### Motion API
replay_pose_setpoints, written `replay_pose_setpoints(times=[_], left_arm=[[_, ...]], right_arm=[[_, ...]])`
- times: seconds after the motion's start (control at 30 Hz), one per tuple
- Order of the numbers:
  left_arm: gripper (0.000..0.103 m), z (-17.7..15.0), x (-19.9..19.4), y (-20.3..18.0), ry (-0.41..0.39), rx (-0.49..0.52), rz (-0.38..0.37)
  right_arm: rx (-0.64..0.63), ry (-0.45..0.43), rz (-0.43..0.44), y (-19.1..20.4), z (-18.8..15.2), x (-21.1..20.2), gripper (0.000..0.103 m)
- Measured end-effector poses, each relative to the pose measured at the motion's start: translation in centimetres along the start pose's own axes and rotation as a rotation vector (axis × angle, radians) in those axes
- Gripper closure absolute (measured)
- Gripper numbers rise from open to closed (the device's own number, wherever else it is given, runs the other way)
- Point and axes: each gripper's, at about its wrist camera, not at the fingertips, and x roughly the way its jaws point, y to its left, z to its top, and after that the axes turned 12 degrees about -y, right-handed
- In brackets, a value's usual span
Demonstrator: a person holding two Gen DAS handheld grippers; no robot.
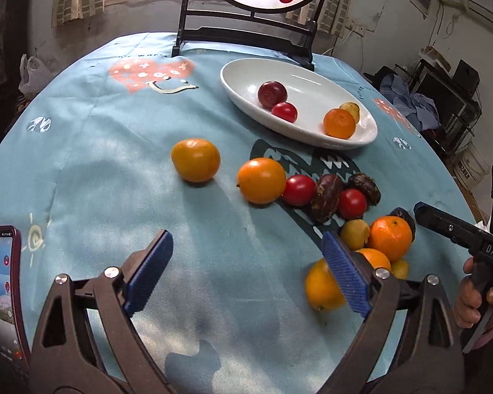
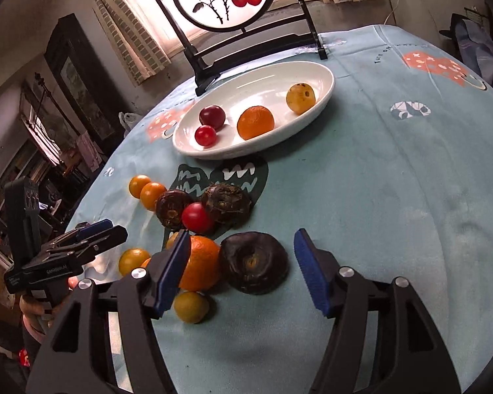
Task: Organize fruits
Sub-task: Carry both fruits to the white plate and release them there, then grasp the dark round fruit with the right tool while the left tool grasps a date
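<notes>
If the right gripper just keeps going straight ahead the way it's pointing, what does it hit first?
Most likely the dark brown fruit lying just ahead between the open fingers of the right gripper; depth is hard to judge, so it may meet the tablecloth instead.

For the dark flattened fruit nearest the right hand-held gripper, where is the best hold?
Grip the dark flattened fruit across its rounded sides, coming from above and the near side. It lies flat, dimple up, with an orange crowding its left; the right hand-held gripper is open.

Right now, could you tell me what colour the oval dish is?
White; the oval dish shows best in the right wrist view.
</notes>
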Motion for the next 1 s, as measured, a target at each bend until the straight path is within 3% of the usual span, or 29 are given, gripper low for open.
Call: replay_pose_setpoints(times=[0.1,0.23,0.4,0.8,1.0], left_arm=[[0.009,-0.4,-0.3,0.0,0.006,0.006,0.001],[0.009,-0.5,-0.5,0.3,0.0,-0.011,-0.003],[0.009,-0.6,-0.4,0.3,0.01,-0.005,0.003],[0.009,-0.6,-0.1,0.2,0.021,0.004,0.018],[0.008,-0.6,-0.1,0.2,0.02,0.008,0.018]], right_arm=[[0.009,0.019,-0.037,-0.6,-0.2,-0.2,0.038],[-0.076,0.047,-0.094,0.1,-0.4,-0.2,0.04],[-0.173,0.085,-0.106,1.2,-0.9,0.3,0.04],[-0.26,0.141,-0.128,2.1,-1.7,1.0,0.04],[-0.3,0.146,-0.142,2.6,-1.3,2.2,0.047]])
